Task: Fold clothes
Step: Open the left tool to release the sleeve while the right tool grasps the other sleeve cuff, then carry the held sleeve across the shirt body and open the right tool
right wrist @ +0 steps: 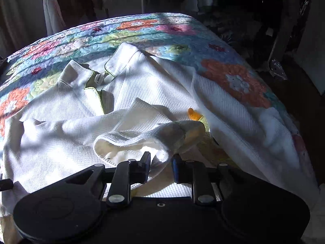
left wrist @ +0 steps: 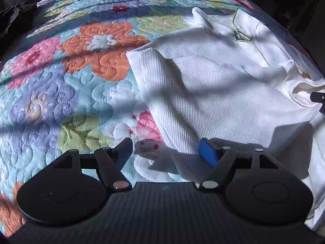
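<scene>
Spread across the floral quilt, a white waffle-knit polo shirt lies with its collar toward the far end of the bed and its hem toward the cameras, so its long axis runs away from the grippers. One short sleeve is folded inward over the chest, cuff opening facing the right wrist camera. An orange and yellow patch shows just beyond that sleeve.

The right gripper has its jaws a narrow gap apart, with the sleeve's cuff edge sitting between the blue-padded fingers; whether they pinch the cloth cannot be told. The left gripper stands wide apart, holding nothing, hovering over the shirt's side edge where it meets the quilt. Its right pad is above white fabric, its left above bare quilt. Dark clutter lies beyond the bed.
</scene>
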`<state>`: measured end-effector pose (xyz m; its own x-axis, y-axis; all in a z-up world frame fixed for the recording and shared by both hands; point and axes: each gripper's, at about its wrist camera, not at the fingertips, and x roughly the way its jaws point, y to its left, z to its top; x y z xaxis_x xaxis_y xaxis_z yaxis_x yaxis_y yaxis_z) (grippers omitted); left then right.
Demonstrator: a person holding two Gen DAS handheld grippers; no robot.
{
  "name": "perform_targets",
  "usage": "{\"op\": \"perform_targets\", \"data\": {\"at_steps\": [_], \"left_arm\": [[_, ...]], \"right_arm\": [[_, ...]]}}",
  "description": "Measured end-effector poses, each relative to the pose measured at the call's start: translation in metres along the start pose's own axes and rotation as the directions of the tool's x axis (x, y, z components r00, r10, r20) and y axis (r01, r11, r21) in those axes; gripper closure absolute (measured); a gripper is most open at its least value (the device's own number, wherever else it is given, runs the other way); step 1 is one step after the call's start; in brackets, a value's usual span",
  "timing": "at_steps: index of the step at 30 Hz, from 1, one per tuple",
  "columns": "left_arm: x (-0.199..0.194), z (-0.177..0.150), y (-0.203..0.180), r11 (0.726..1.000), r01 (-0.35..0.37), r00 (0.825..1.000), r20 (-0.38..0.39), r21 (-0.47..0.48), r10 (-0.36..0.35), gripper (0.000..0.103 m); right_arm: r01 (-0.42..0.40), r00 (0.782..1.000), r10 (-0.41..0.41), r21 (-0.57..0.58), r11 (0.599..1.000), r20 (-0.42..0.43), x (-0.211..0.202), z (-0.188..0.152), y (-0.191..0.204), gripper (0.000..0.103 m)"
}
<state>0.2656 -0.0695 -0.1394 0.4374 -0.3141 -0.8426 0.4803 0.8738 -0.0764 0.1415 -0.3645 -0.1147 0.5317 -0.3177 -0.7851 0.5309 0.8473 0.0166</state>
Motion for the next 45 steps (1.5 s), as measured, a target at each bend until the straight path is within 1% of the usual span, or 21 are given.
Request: {"op": "perform_targets", "data": {"at_steps": [2,5,6,9,11,14,17,19,22,24,28,29,30,31,32,35,38,41,43,44,45], "left_arm": [[-0.003,0.003,0.004,1.000,-0.005,1.000,0.011,-0.011,0.005,0.031],[-0.004,0.009,0.006,1.000,-0.001,1.000,0.030,-0.006,0.001,0.030],[-0.005,0.011,0.006,1.000,0.001,0.999,0.037,-0.004,-0.001,0.030],[-0.006,0.017,0.007,1.000,0.005,0.998,0.056,0.001,-0.005,0.030],[-0.007,0.021,0.008,1.000,0.008,0.998,0.069,0.004,-0.008,0.030],[-0.009,0.027,0.010,1.000,0.012,0.996,0.088,0.009,-0.013,0.030],[-0.007,0.030,0.005,0.999,0.019,0.995,0.092,0.032,-0.022,0.030],[-0.004,0.030,0.000,0.998,0.025,0.996,0.089,0.055,-0.029,0.030],[0.000,0.029,-0.009,0.995,0.037,0.995,0.086,0.091,-0.045,0.030],[0.002,0.030,-0.014,0.993,0.045,0.995,0.089,0.108,-0.054,0.030],[0.003,0.030,-0.019,0.992,0.058,0.994,0.088,0.112,-0.068,0.030],[0.002,0.029,-0.020,0.992,0.058,0.994,0.090,0.114,-0.069,0.030],[0.002,0.028,-0.020,0.992,0.058,0.994,0.091,0.117,-0.069,0.030],[0.002,0.027,-0.021,0.991,0.057,0.993,0.092,0.119,-0.068,0.030],[0.002,0.027,-0.021,0.991,0.054,0.993,0.093,0.122,-0.066,0.030],[0.001,0.028,-0.016,0.992,0.035,0.993,0.104,0.120,-0.048,0.030],[-0.001,0.029,-0.007,0.995,0.002,0.993,0.121,0.103,-0.014,0.030],[-0.002,0.031,0.005,0.996,-0.040,0.991,0.134,0.078,0.029,0.030],[-0.002,0.032,0.014,0.997,-0.059,0.989,0.138,0.055,0.051,0.030],[-0.002,0.032,0.018,0.997,-0.061,0.989,0.137,0.041,0.055,0.030],[-0.002,0.032,0.023,0.998,-0.063,0.989,0.136,0.027,0.059,0.030]], "right_arm": [[0.074,0.997,-0.074,0.000,0.997,0.007,0.000,0.000,-0.004,0.065],[0.230,0.972,-0.228,-0.041,0.972,0.049,-0.003,0.002,-0.007,0.064],[0.238,0.970,-0.235,-0.043,0.970,0.064,-0.006,0.003,-0.009,0.064],[0.157,0.978,-0.151,-0.032,0.987,0.147,-0.022,0.004,-0.013,0.064],[0.088,0.972,-0.079,-0.036,0.995,0.220,-0.036,0.006,-0.012,0.064],[0.048,0.942,-0.032,-0.041,0.998,0.335,-0.057,0.009,-0.008,0.062],[0.047,0.917,-0.021,-0.056,0.997,0.398,-0.065,0.009,-0.004,0.051],[-0.001,0.932,0.041,-0.109,0.994,0.360,-0.059,0.011,0.000,0.047],[-0.054,0.966,0.116,-0.259,0.964,0.230,-0.039,0.005,0.019,0.046],[-0.013,0.984,0.076,-0.362,0.932,0.159,-0.022,-0.004,0.038,0.038],[0.082,0.996,-0.049,-0.516,0.853,0.078,0.016,-0.015,0.059,0.039],[0.098,0.994,-0.065,-0.506,0.857,0.082,0.019,-0.014,0.057,0.045],[0.113,0.993,-0.081,-0.496,0.861,0.086,0.022,-0.012,0.055,0.075],[0.135,0.990,-0.098,-0.474,0.870,0.102,0.022,-0.009,0.052,0.098],[0.169,0.982,-0.117,-0.424,0.890,0.145,0.015,-0.003,0.045,0.102],[0.223,0.941,-0.148,-0.228,0.948,0.306,-0.018,0.018,0.016,0.102],[0.180,0.923,-0.139,-0.084,0.980,0.358,-0.033,0.035,-0.019,0.102],[0.151,0.929,-0.127,-0.043,0.988,0.347,-0.026,0.046,-0.044,0.099],[0.111,0.948,-0.100,-0.018,0.994,0.301,-0.012,0.049,-0.058,0.091],[0.106,0.954,-0.105,0.013,0.994,0.280,-0.004,0.049,-0.065,0.075],[0.104,0.959,-0.112,0.047,0.994,0.259,0.002,0.048,-0.071,0.066]]}}
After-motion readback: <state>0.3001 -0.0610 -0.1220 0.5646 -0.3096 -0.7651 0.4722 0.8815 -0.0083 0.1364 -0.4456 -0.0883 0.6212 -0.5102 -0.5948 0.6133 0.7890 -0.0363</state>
